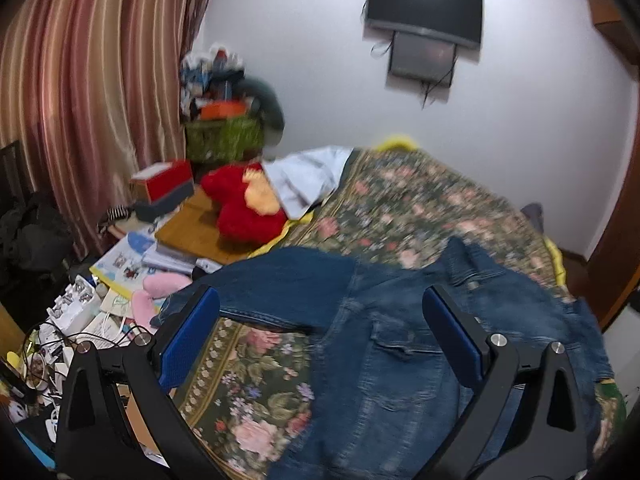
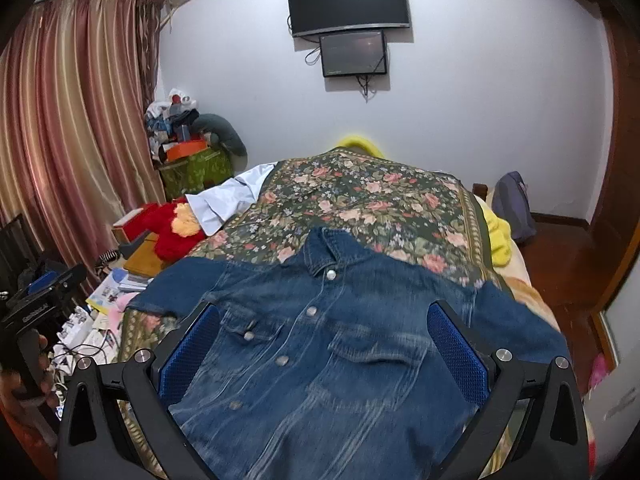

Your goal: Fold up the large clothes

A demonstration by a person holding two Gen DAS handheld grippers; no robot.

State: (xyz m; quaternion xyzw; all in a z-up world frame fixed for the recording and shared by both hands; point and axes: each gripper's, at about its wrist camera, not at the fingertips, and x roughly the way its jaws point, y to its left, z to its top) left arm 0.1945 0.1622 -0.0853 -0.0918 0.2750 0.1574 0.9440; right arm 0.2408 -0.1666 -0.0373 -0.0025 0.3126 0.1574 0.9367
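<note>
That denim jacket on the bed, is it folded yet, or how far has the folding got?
Barely begun. Done: the denim jacket lies spread out, front up and buttoned, on the floral bedspread. In hand: nothing; the left gripper and the right gripper are both open above the jacket, gripping no cloth. Left: every fold, since both sleeves lie out to the sides and no part is turned over.

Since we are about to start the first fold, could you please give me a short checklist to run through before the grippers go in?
1. Denim jacket lies front up on the floral bedspread: ok.
2. Buttoned shut: ok for the buttons that show.
3. Left gripper jaws open, holding nothing: ok.
4. Right gripper jaws open, holding nothing: ok.
5. Both sleeves flat: cannot tell; the one by the bed's cluttered side reaches the edge, the other is blurred.
6. Hem smooth: cannot tell, out of view.
</note>
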